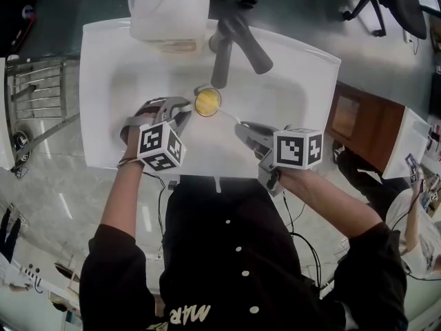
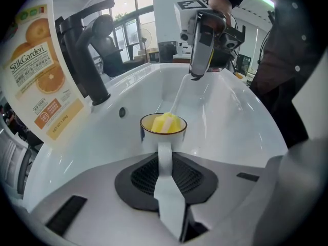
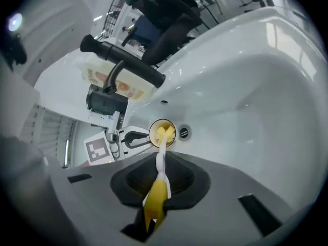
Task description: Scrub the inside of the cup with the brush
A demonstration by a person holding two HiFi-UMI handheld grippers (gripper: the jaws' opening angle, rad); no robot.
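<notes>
Cup (image 2: 163, 129) in left gripper (image 2: 165, 160), brush (image 3: 160, 160) slanting down from right gripper (image 3: 159, 183)

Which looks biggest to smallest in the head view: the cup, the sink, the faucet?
1. sink, by far
2. faucet, though it rises nearer the camera
3. cup, smallest

This looks like a lab or office test space with a kitchen corner set up in it. A white sink (image 1: 103, 61) carries a black faucet (image 1: 234, 43) at its far edge and stands over a glossy pale floor (image 1: 55, 192). Behind the sink is a wheeled office chair (image 1: 403, 5), to its left a metal wire rack (image 1: 38, 88), to its right a wooden cabinet (image 1: 358, 119). A jug with an orange-fruit label (image 2: 43, 81) stands beside the faucet, and large windows (image 2: 125, 19) show beyond the sink.
</notes>
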